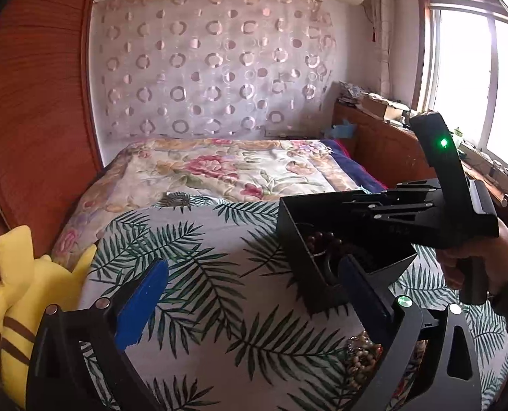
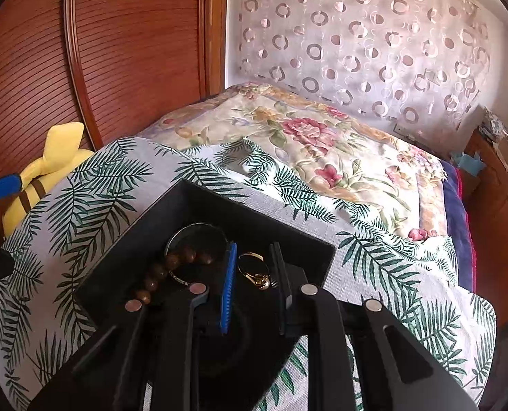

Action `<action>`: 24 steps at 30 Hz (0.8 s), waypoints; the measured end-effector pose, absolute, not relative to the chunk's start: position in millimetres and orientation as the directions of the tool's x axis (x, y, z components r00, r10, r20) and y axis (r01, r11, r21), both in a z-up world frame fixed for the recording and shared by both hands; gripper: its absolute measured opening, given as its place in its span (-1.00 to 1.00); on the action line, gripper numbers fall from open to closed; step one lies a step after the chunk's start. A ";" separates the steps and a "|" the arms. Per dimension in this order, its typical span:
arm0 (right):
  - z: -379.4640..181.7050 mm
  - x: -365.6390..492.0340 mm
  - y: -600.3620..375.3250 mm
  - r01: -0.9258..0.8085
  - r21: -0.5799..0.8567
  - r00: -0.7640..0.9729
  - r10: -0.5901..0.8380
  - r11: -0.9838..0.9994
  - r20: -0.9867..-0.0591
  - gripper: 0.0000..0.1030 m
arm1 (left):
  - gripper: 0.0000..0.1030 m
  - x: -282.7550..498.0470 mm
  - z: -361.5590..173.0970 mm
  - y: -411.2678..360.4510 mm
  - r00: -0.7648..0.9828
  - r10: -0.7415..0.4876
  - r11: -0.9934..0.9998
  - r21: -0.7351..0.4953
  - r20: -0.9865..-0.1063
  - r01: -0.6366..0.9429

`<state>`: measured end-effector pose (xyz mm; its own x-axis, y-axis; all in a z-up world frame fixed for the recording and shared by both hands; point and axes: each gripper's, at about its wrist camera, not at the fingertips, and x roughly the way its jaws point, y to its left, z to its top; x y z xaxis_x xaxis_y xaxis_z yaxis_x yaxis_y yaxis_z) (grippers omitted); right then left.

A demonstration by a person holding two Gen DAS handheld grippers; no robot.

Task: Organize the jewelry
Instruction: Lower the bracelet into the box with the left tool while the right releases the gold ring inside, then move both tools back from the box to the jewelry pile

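A black open box (image 2: 144,239) sits on the leaf-print cloth (image 2: 82,205). Inside lie a brown bead bracelet (image 2: 165,270), a thin ring-shaped bangle (image 2: 185,229) and a gold ring (image 2: 254,274). My right gripper (image 2: 254,284) reaches into the box, its jaws slightly apart around the gold ring; I cannot tell if they touch it. In the left wrist view the box (image 1: 295,226) lies to the right with the right gripper (image 1: 391,205) over it. My left gripper (image 1: 254,291) is open and empty above the cloth. A beaded piece (image 1: 360,356) lies on the cloth under its right finger.
A yellow striped plush toy (image 1: 17,294) lies at the left bed edge, also in the right wrist view (image 2: 48,171). A floral quilt (image 1: 219,167) covers the bed behind. A wooden wardrobe (image 2: 134,51) stands left, a cluttered wooden sideboard (image 1: 384,133) right under the window.
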<state>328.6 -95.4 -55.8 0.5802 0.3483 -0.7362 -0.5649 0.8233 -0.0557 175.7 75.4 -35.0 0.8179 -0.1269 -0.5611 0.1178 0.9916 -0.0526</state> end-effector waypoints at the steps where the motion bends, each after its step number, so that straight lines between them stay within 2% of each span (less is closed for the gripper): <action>1: -55.4 329.0 -96.1 -0.564 -0.052 0.581 0.351 0.824 -0.734 -0.52 | 0.86 174.2 -36.4 76.0 0.819 -0.126 0.992 -0.050 -0.560 0.119; 4: -50.8 328.1 -98.9 -0.563 -0.033 0.584 0.369 0.826 -0.723 -0.15 | 0.86 170.4 -37.8 73.4 0.820 -0.131 0.991 -0.046 -0.557 0.127; 9: -37.3 317.7 -108.4 -0.560 -0.021 0.600 0.388 0.829 -0.700 -0.15 | 0.86 163.8 -42.1 69.6 0.809 -0.148 0.988 -0.051 -0.568 0.145; 15: -20.6 262.3 -133.8 -0.592 -0.003 0.605 0.441 0.806 -0.664 -0.15 | 0.86 144.5 -46.9 62.5 0.781 -0.215 0.975 -0.086 -0.586 0.204; 24: -56.7 179.2 -170.7 -0.629 0.021 0.533 0.451 0.777 -0.716 -0.15 | 0.86 107.0 -57.1 48.6 0.748 -0.288 0.954 -0.117 -0.597 0.274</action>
<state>179.2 -170.7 -56.7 0.5333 0.4511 -0.7156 -0.6295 0.7768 0.0205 107.0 48.6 -57.1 0.7483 -0.2884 -0.5974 0.2745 0.9544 -0.1170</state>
